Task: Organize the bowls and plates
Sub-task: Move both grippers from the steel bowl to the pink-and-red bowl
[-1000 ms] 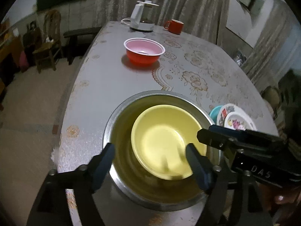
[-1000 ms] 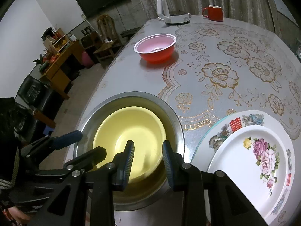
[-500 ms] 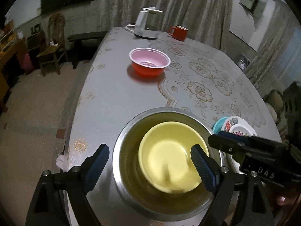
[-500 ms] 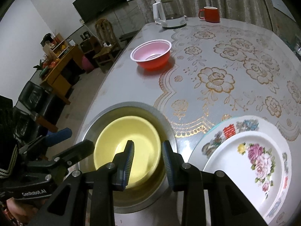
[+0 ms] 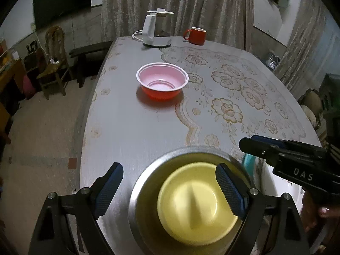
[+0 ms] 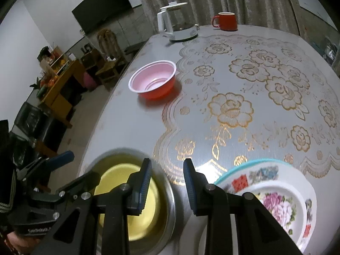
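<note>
A steel basin (image 5: 144, 208) sits at the near edge of the surface (image 5: 131, 127), and a yellow bowl (image 5: 197, 204) lies inside it, tilted toward one side. The left claw (image 5: 167, 191) hangs over the basin with its jaws spread wide and nothing pinched between them. The right claw (image 6: 166, 182) hovers beside the basin's rim, jaws a modest gap apart and gripping nothing. Just right of the basin lie stacked plates (image 6: 274, 193): a floral plate on a larger teal-rimmed one. Farther across the surface stands a red bowl (image 5: 162, 84), pink inside and empty. At the far end are a kettle (image 5: 156, 31) and a red mug (image 5: 196, 36).
</note>
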Motion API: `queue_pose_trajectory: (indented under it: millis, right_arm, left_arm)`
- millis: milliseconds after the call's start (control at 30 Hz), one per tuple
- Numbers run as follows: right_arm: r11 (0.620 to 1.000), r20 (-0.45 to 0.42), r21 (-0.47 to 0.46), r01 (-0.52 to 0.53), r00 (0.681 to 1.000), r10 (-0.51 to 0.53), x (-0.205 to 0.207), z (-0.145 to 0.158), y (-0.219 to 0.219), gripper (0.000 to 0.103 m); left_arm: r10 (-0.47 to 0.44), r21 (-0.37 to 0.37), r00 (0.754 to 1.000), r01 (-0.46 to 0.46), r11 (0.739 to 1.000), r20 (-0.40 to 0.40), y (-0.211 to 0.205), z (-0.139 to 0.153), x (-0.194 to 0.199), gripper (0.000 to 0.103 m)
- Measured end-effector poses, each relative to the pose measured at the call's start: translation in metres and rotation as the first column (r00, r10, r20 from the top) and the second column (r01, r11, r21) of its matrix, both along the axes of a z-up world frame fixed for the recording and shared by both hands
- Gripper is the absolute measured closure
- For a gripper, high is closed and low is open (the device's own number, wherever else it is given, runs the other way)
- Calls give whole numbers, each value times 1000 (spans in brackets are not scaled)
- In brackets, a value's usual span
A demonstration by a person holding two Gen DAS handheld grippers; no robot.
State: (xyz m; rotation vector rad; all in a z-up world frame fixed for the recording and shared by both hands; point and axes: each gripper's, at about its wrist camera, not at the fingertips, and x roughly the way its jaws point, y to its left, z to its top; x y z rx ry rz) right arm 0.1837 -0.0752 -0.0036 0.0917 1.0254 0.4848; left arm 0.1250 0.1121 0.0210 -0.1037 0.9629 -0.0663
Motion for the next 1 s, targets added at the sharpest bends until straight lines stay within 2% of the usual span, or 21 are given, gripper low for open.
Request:
queue_pose_trajectory:
  millis: [367, 433, 533, 767, 900, 1000]
  right_arm:
    - [1000, -32, -16, 8, 999, -8, 49, -3, 10, 72]
    - [1000, -33, -16, 9, 999, -9, 59, -3, 11, 69]
    - [1000, -42, -7, 12, 999, -12, 77, -3, 14, 66]
    - [999, -65, 26, 24, 998, -22, 111, -9, 22, 66]
    - [997, -25, 72, 16, 1000, -14, 126, -8, 27, 63]
    - [996, -44, 90, 23, 999, -19, 140, -13, 32, 63]
  left_arm:
    - [13, 17, 999, -12, 1000, -36, 16, -4, 49, 13]
    - [23, 28, 999, -22, 999, -44, 20, -6, 60, 13]
    - [40, 7, 998, -40, 999, -51, 28, -8, 73, 13]
    - [89, -37, 994, -91, 995, -56, 44, -15, 103, 13]
    - [140, -57, 990, -141, 988, -21, 58, -15, 120, 13]
    - [158, -79, 987, -158, 984, -3, 64, -16, 131, 13]
